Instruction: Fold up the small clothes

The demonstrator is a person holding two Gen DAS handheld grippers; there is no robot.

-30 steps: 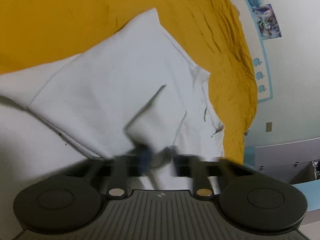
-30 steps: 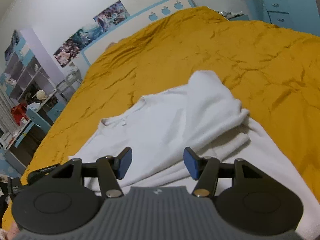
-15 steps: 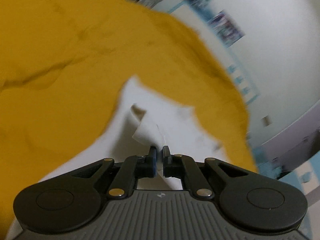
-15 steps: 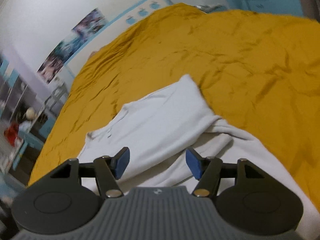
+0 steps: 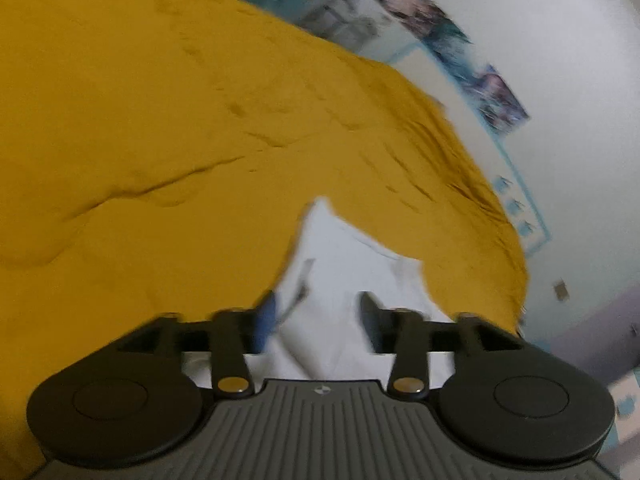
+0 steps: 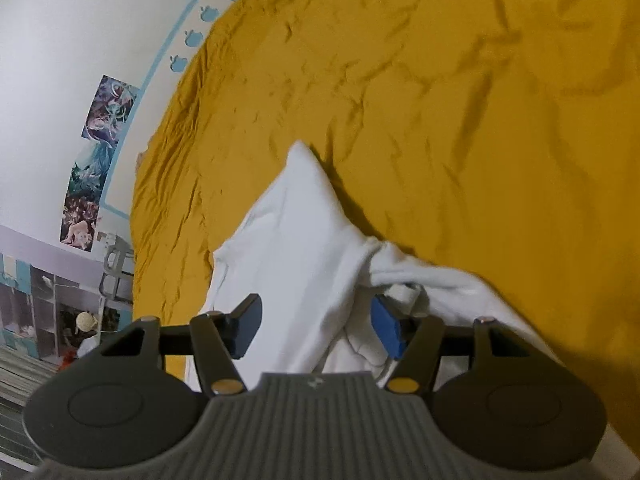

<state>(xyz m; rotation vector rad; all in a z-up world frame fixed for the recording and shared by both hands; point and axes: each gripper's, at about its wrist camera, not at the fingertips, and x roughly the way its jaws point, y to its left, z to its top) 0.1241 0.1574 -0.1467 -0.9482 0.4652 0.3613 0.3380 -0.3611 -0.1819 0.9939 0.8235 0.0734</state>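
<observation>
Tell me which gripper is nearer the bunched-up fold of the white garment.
Right. The right gripper stands open with the bunched fold just past its right pad. The left gripper, whose jaws have just been opening, hangs over a flatter part of the white garment, pressing nothing.

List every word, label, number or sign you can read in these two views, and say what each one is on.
No readable words or numbers in either view.
Posters on the wall: pictures only, any lettering too small to read.
Blue apple shapes on the wall border: signs, not text.
Small emblem on the right gripper's body: a mark, no letters legible.
Small emblem on the left gripper's body: likewise unreadable.
White garment: no print or label visible.
</observation>
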